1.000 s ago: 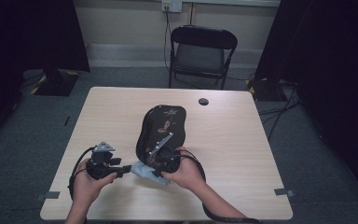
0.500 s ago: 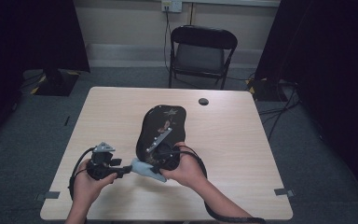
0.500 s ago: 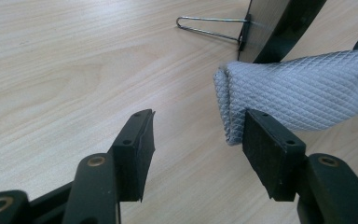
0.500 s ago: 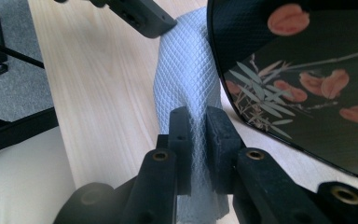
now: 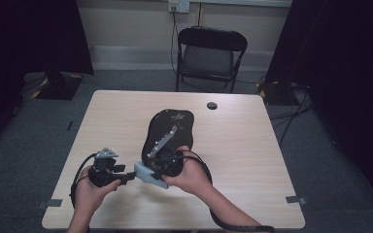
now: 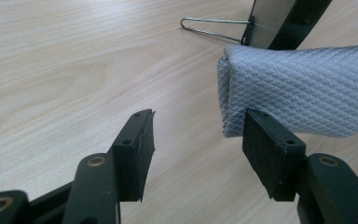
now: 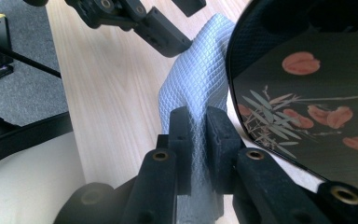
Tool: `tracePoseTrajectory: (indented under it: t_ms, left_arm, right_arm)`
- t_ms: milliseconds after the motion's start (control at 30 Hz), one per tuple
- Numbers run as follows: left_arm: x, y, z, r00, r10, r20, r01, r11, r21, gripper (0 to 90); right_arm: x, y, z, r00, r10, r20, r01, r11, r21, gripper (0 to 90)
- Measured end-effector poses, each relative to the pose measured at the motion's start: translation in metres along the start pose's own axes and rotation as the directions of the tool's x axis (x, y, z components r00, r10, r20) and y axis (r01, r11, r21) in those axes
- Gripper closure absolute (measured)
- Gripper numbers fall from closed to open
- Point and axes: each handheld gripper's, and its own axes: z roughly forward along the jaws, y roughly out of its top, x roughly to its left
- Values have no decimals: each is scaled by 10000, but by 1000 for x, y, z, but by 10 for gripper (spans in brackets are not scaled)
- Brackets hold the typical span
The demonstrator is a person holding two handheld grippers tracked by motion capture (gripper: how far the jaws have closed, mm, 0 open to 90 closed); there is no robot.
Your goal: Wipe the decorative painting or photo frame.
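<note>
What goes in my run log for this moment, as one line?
right gripper: shut on grey quilted cloth | left gripper: open beside cloth end | black oval flower-painted tray: on light wooden table

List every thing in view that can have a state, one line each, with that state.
Grey quilted cloth: folded, pinched at one end by the right gripper, lifted off the table.
Black oval tray with red flower pattern: lying flat on the table.
Right gripper: fingers shut on the cloth.
Left gripper: fingers open, cloth corner by one finger.
Black folding chair: unfolded, unoccupied.
</note>
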Motion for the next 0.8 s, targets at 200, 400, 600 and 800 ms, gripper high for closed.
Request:
tracePoseTrajectory:
  t_ms: [200,400,600,800]
  left_arm:
    - [0,0,-1,9999,-112,-48,111,9999,-92,432]
    - [2,-1,-1,9999,-52,-92,51,10000,-42,433]
    - [-1,-1,2,10000,50,-53,-50,9999,136,431]
    - [-2,-1,3,10000,27,-2,-27,9999,127,427]
  right_arm:
    - [1,4,-3,10000,-31,90,31,10000,-40,822]
    - [1,11,-7,10000,3,55,-2,9997,-262,822]
    - [2,18,-12,10000,-51,68,55,9985,-538,822]
    - [1,25,-24,9996,-119,263,136,9978,-654,822]
